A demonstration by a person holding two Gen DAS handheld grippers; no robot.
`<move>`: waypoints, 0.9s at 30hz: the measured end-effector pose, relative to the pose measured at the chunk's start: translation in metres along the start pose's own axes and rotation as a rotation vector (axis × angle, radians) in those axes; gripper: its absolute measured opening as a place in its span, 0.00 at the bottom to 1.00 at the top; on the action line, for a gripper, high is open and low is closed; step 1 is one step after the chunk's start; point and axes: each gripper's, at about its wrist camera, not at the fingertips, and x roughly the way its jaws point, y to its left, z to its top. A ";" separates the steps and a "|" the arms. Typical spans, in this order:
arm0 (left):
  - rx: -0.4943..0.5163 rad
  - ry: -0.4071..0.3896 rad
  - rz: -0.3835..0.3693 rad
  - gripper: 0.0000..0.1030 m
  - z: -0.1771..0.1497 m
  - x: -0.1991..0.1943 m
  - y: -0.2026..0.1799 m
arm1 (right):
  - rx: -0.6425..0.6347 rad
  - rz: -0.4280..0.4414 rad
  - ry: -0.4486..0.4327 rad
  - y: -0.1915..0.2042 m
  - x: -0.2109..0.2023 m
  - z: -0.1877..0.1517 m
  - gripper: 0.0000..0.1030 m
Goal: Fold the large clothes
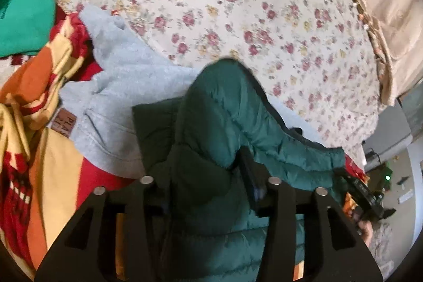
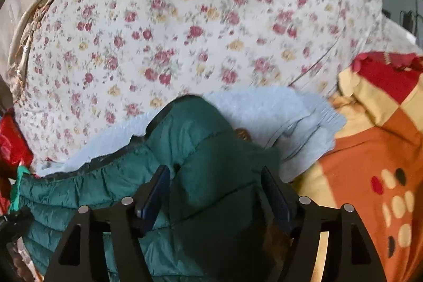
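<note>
Green puffer jacket (image 1: pixel 211 107) bunched in both claws, left claw (image 1: pixel 211 176) finger buried

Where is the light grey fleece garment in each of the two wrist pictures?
Left wrist: the grey fleece garment lies left of centre, under and beside the green puffer jacket.
Right wrist: the grey fleece garment lies right of centre, beyond the jacket.
Shared landmark: the floral bedspread fills the top of both.

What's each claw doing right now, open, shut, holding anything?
Left claw: shut on the green puffer jacket, fabric bunched between its fingers.
Right claw: fingers either side of the same jacket; a firm grip cannot be told.
</note>
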 end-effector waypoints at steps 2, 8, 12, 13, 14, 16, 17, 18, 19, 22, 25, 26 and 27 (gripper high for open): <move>-0.038 -0.028 0.061 0.51 0.002 0.000 0.010 | -0.018 -0.019 -0.029 0.004 -0.005 -0.001 0.67; -0.012 -0.203 0.149 0.51 0.000 -0.022 -0.002 | -0.108 0.022 -0.067 0.042 -0.008 -0.015 0.70; 0.057 -0.175 0.104 0.51 -0.005 -0.009 -0.017 | -0.147 -0.065 -0.113 0.051 -0.001 -0.023 0.70; 0.069 -0.144 0.115 0.51 -0.005 0.001 -0.018 | -0.166 -0.124 -0.153 0.054 -0.003 -0.025 0.70; 0.071 -0.130 0.140 0.51 -0.005 0.009 -0.018 | -0.189 -0.208 -0.208 0.059 -0.009 -0.028 0.70; 0.078 -0.095 0.195 0.51 -0.005 0.026 -0.016 | -0.216 -0.263 -0.288 0.064 -0.020 -0.030 0.70; 0.080 -0.083 0.205 0.51 -0.005 0.031 -0.015 | -0.229 -0.227 -0.303 0.067 -0.024 -0.031 0.70; 0.088 -0.073 0.219 0.51 -0.006 0.036 -0.015 | -0.248 -0.170 -0.282 0.071 -0.023 -0.032 0.70; 0.104 -0.068 0.239 0.51 -0.007 0.042 -0.015 | -0.267 -0.120 -0.244 0.075 -0.018 -0.033 0.70; 0.155 -0.066 0.287 0.53 -0.012 0.054 -0.018 | -0.328 0.000 -0.080 0.087 0.014 -0.037 0.70; 0.191 -0.077 0.308 0.56 -0.016 0.060 -0.017 | -0.305 0.004 -0.010 0.083 0.047 -0.039 0.73; 0.197 -0.081 0.310 0.58 -0.017 0.061 -0.017 | -0.271 0.022 -0.007 0.077 0.056 -0.038 0.74; 0.200 -0.086 0.309 0.59 -0.017 0.062 -0.016 | -0.259 0.030 -0.010 0.074 0.059 -0.039 0.75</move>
